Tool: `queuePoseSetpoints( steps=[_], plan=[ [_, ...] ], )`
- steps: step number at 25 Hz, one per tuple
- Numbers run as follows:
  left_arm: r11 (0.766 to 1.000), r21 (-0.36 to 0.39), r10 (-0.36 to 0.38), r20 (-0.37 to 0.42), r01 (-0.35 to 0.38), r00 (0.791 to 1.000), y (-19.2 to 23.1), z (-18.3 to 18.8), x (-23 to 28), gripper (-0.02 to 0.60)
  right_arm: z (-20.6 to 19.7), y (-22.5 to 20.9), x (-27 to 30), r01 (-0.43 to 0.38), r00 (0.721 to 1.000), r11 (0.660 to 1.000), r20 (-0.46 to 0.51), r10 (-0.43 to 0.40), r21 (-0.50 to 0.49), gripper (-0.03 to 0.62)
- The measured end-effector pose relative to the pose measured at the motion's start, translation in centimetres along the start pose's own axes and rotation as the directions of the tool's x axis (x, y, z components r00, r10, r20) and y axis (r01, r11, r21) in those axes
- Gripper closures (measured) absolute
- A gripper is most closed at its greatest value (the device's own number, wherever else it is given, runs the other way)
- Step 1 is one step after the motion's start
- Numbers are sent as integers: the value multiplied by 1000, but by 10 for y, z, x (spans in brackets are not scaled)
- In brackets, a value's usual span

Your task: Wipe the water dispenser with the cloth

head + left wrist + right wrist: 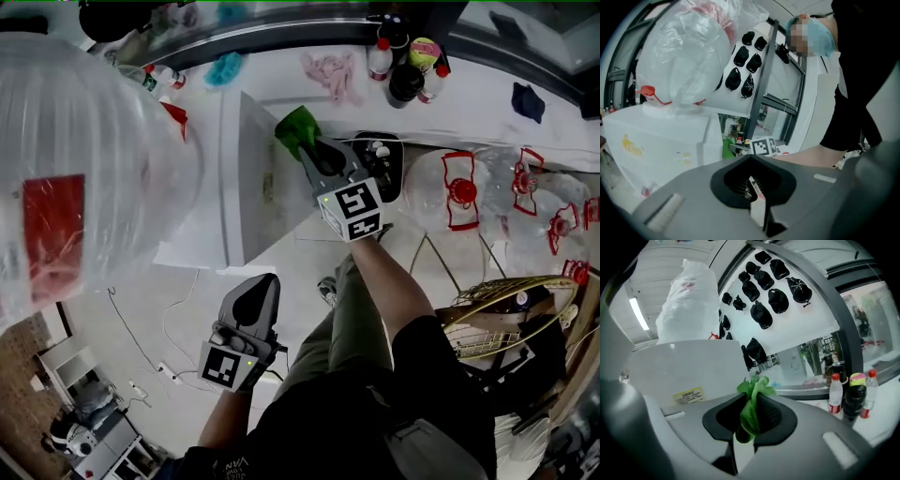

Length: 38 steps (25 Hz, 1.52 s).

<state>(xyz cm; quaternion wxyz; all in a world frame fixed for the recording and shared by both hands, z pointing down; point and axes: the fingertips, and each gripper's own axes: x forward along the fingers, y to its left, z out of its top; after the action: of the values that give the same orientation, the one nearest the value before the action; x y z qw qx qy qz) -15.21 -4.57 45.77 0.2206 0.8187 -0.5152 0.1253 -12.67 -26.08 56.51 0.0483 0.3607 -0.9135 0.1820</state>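
The white water dispenser (246,183) stands in the middle of the head view, with a big clear water bottle (84,169) on top at the left. My right gripper (309,148) is shut on a green cloth (297,129) and holds it at the dispenser's right side, near its top edge. In the right gripper view the cloth (751,404) bunches between the jaws, with the dispenser's white wall (684,371) close behind. My left gripper (255,291) hangs lower, in front of the dispenser, shut and holding nothing (752,185).
Bottles (403,66), a pink rag (330,70) and a teal rag (223,67) lie on the white counter behind. Empty water jugs (459,192) and a wire basket (506,309) are at the right. A cable (159,347) runs across the floor.
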Motion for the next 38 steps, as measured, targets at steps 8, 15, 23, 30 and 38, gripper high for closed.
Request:
queuePoseSetpoints(
  steps=[8, 15, 23, 30, 38],
  plan=[
    [999, 37, -34, 0, 34, 999, -21, -14, -16, 580, -61, 74, -95, -39, 999, 991, -12, 41, 128, 526],
    [997, 49, -54, -22, 55, 998, -34, -27, -23, 580, -112, 124, -111, -136, 985, 974, -80, 152, 183, 526],
    [998, 29, -46, -23, 46, 999, -30, -26, -17, 580, -122, 112, -71, -118, 982, 972, -121, 144, 204, 526],
    [998, -19, -58, -51, 57, 997, -30, -29, 4, 580, -108, 71, -23, -91, 983, 979, -143, 118, 181, 526],
    [998, -42, -50, -72, 47, 996, -18, -22, 30, 580, -82, 7, 45, -58, 988, 987, -134, 79, 151, 526]
  ],
)
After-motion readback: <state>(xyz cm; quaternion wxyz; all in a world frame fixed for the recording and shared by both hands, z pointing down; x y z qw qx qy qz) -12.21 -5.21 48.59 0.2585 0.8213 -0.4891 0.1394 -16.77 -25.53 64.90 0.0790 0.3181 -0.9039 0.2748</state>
